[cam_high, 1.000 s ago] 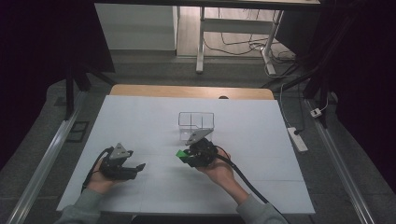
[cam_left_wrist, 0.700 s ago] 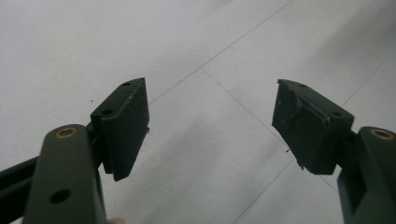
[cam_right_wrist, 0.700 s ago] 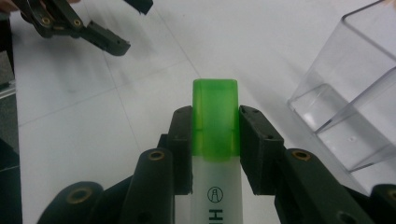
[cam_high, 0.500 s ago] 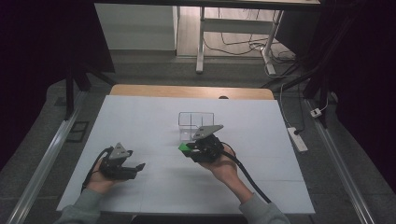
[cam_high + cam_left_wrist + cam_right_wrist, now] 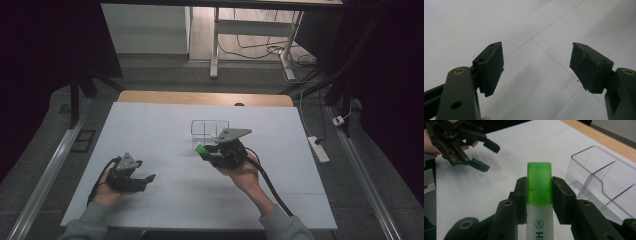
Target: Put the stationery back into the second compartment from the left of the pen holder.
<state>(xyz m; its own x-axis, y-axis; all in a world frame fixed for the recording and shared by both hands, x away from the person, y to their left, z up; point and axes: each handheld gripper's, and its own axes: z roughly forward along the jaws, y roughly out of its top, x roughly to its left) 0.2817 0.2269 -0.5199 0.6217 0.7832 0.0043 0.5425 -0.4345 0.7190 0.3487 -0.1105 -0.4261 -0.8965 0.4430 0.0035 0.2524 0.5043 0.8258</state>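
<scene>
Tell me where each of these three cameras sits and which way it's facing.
High view: above the person's side, looking forward and down on the white table; both forearms enter from below.
Left gripper view: rides the left gripper, looking past its open jaws at bare table.
Right gripper view: rides the right gripper, which clamps a green highlighter beside the clear box.
Shared: high and right gripper views both show the left gripper.

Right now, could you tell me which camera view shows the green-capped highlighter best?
The right gripper view: the highlighter runs up the middle, its green cap clamped between the right gripper's jaws, with print on its white barrel. The high view shows just a small green tip poking from that gripper.
</scene>
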